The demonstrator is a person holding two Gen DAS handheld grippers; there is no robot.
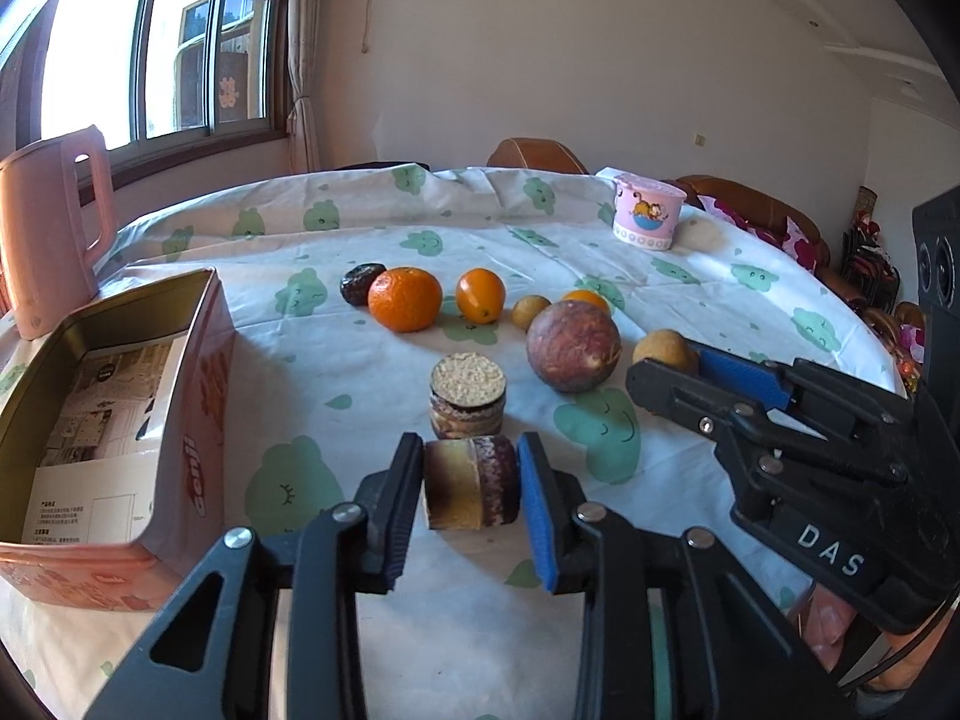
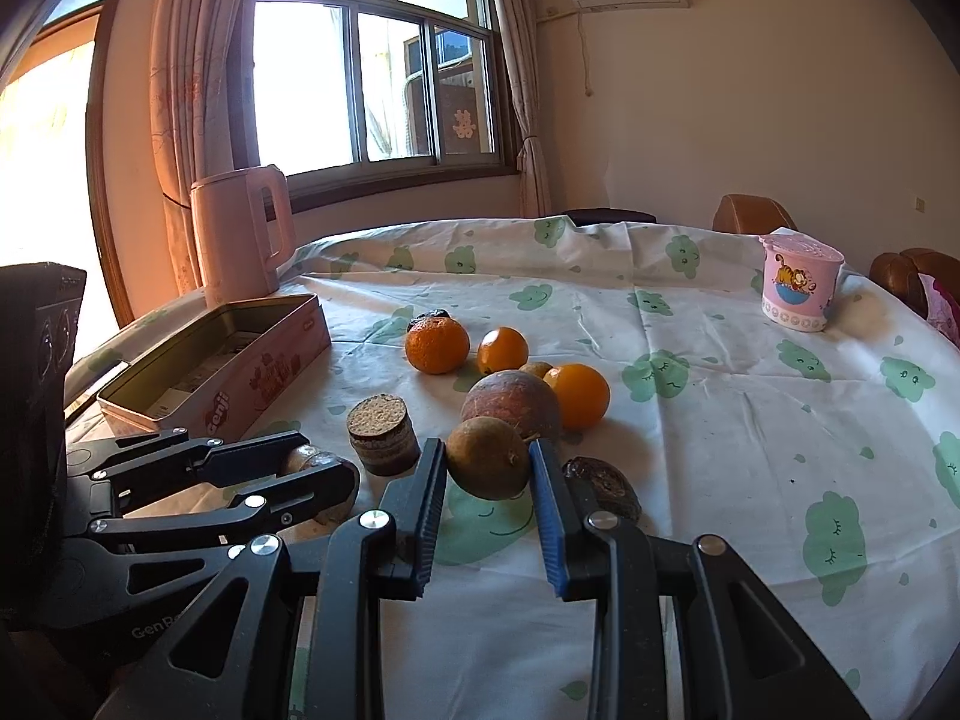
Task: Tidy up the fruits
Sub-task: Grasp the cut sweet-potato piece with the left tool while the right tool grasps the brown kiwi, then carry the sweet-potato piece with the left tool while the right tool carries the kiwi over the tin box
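My left gripper is shut on a brown cylindrical cake piece low over the tablecloth, right of the open pink tin. My right gripper is shut on a small round brown fruit; it shows in the left wrist view too. On the cloth lie a stacked cake piece, a large purplish fruit, a mandarin, two small oranges, a small brown fruit and a dark date. Another date lies beside my right gripper.
A pink kettle stands behind the tin at the far left. A pink cartoon cup stands at the back right of the round table. Chairs stand behind the table.
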